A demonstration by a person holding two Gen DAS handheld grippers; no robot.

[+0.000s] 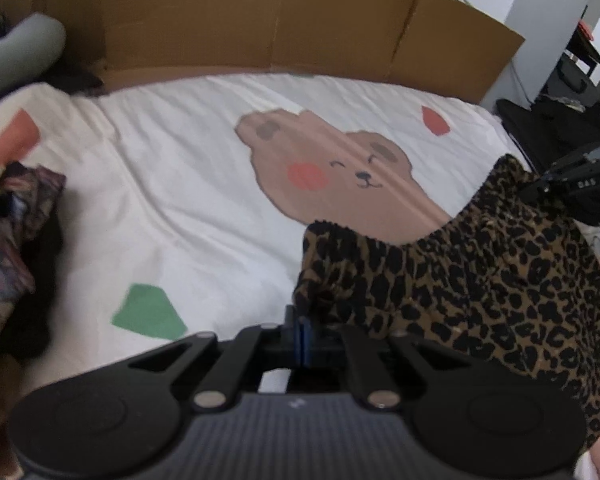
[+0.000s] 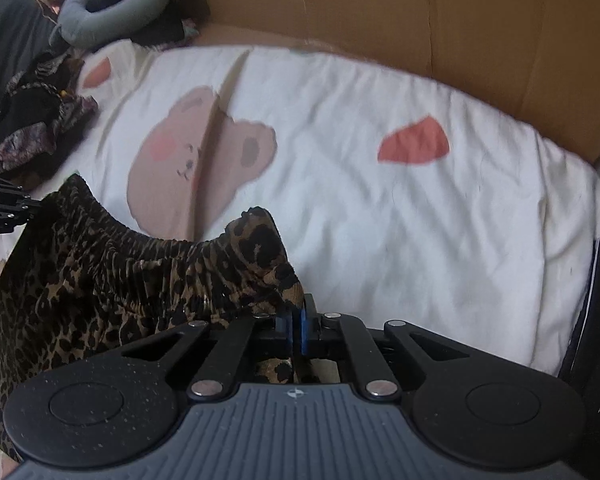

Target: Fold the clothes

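Observation:
A leopard-print garment (image 1: 480,280) with an elastic waistband hangs stretched between my two grippers above the bed. My left gripper (image 1: 302,332) is shut on the waistband's left corner. My right gripper (image 2: 296,324) is shut on the other corner of the same garment (image 2: 112,280). The right gripper also shows at the right edge of the left wrist view (image 1: 540,188), and the left gripper at the left edge of the right wrist view (image 2: 32,206). The rest of the garment drapes down below the waistband.
A white bedspread (image 1: 204,208) with a brown bear print covers the bed. A cardboard wall (image 1: 260,24) stands along the far side. A dark patterned pile of clothes (image 1: 12,232) lies at the left. A grey neck pillow (image 2: 112,8) lies at the head.

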